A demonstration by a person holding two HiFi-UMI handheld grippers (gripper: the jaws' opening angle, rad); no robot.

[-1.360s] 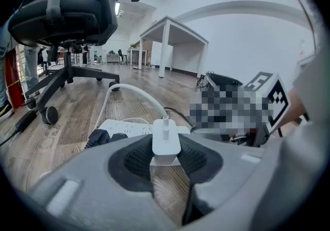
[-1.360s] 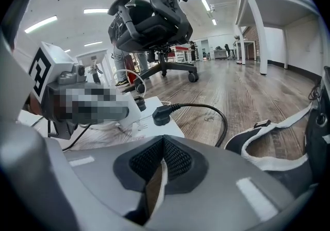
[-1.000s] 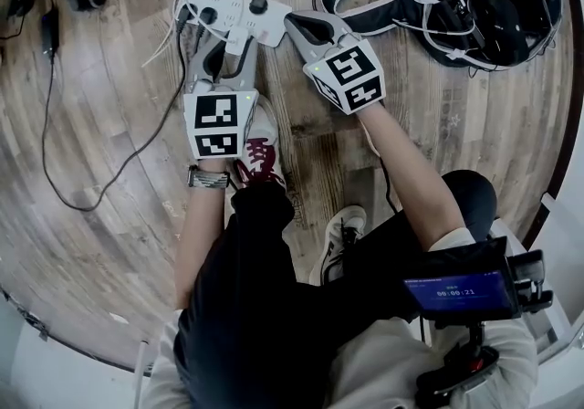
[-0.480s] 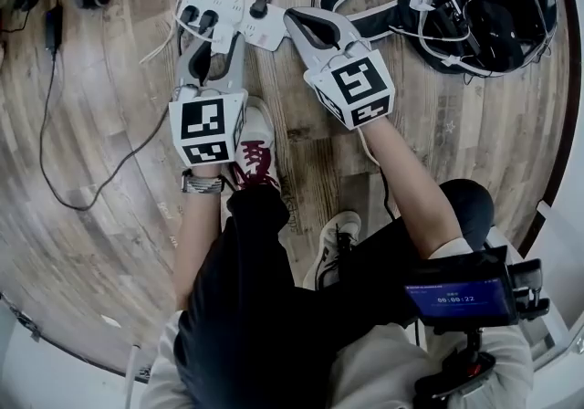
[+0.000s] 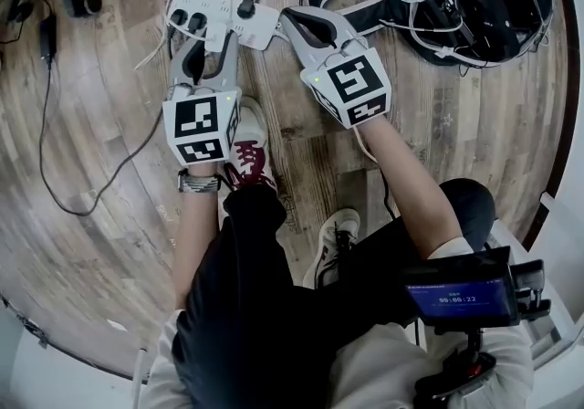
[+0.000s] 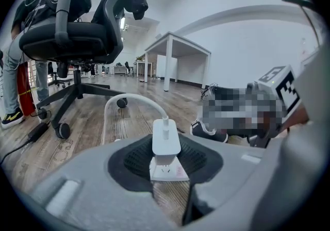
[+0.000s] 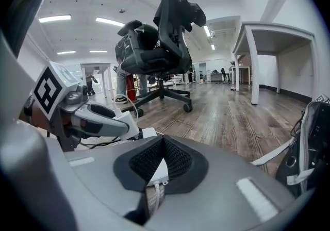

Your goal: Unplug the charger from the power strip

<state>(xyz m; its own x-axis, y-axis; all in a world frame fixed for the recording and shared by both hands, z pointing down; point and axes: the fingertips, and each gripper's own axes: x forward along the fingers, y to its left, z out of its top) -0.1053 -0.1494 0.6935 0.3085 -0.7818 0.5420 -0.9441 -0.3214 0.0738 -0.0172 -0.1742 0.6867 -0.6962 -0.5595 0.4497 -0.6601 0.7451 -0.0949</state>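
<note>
The left gripper [image 5: 210, 40] has its fingers wrapped around the white charger [image 6: 166, 137] and holds it by its sides. The charger sits right at the power strip [image 5: 263, 28], which lies on the wood floor [image 5: 109, 124]. The right gripper [image 5: 290, 19] has its fingers squeezed tight together. Its tip is at the end of the power strip, likely to keep the strip steady. Since a second ago both grippers have come up a little, so the pull seems to have started. The charger still looks joined to the power strip, but I cannot be sure its pins are still in.
</note>
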